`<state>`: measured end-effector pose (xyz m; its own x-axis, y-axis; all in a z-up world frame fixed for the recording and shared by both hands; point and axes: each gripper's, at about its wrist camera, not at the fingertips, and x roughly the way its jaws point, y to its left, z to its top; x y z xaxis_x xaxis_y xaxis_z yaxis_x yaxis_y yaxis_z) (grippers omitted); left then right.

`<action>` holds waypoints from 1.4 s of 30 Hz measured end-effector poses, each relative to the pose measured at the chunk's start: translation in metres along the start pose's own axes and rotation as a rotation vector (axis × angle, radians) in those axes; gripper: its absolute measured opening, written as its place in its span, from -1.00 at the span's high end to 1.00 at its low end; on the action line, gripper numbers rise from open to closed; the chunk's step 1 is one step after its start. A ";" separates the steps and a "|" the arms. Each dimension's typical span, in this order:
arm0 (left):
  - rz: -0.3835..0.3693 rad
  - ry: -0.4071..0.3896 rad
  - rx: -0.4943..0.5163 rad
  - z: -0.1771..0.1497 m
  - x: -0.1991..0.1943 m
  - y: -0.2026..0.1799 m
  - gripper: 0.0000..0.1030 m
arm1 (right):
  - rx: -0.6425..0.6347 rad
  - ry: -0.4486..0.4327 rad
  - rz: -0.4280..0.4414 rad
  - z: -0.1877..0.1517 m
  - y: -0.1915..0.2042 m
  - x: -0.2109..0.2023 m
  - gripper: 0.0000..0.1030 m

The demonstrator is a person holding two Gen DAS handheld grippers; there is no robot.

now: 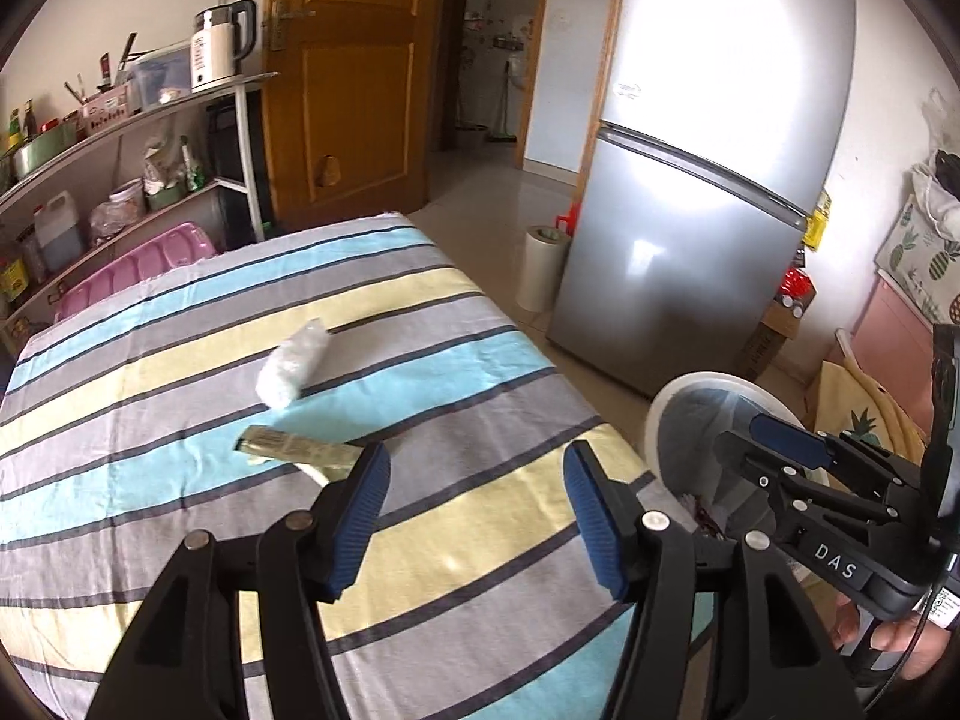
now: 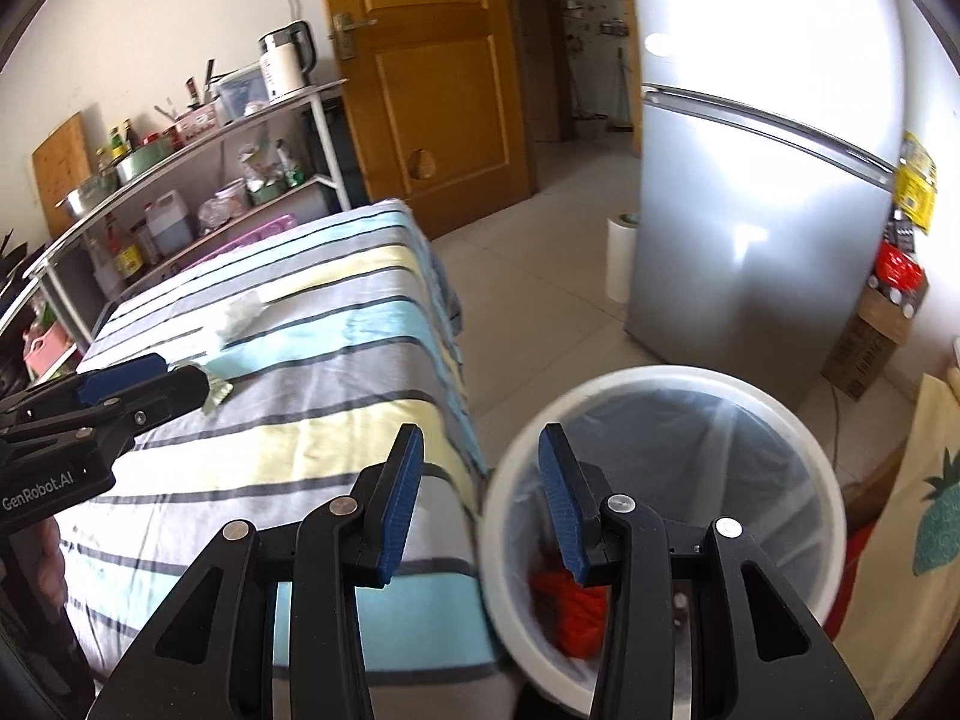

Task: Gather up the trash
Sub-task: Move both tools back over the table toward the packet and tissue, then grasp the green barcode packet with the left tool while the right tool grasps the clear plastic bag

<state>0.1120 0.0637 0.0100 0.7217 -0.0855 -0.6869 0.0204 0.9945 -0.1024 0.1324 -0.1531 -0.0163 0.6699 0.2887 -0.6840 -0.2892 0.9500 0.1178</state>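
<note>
Over the striped desk [image 1: 180,420] my left gripper [image 1: 477,516] is hanging with its jaws spread and nothing between them, while a white crumpled wad [image 1: 292,369] and a flat gold wrapper [image 1: 300,447] are lying on the cloth ahead; my right gripper [image 2: 480,498] is hovering at the rim of the white bin [image 2: 828,480], jaws likewise apart and empty, red scraps [image 2: 570,612] sitting inside

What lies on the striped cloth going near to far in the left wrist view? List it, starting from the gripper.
Left gripper with nothing between its pads → flat yellowish wrapper → crumpled white wad → far edge of the striped cloth → wooden door.
</note>
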 end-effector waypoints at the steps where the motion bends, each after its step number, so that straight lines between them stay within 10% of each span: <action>1: 0.017 0.001 -0.018 -0.001 -0.001 0.009 -0.23 | -0.011 0.000 0.007 0.002 0.007 0.003 0.20; 10: 0.156 0.048 -0.155 -0.017 0.006 0.078 -0.41 | -0.076 0.009 0.066 0.013 0.051 0.023 0.19; 25: 0.084 0.133 -0.321 -0.010 0.055 0.097 -0.43 | -0.135 0.047 0.078 0.035 0.080 0.061 0.19; 35: 0.175 0.141 -0.274 -0.009 0.064 0.107 -0.44 | -0.149 0.077 0.098 0.051 0.095 0.085 0.19; 42: 0.192 0.144 -0.214 -0.012 0.052 0.113 -0.01 | -0.184 0.106 0.126 0.060 0.121 0.099 0.19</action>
<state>0.1433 0.1707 -0.0458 0.5924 0.0793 -0.8017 -0.2634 0.9595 -0.0998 0.2045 -0.0027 -0.0264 0.5476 0.3805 -0.7453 -0.4920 0.8668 0.0810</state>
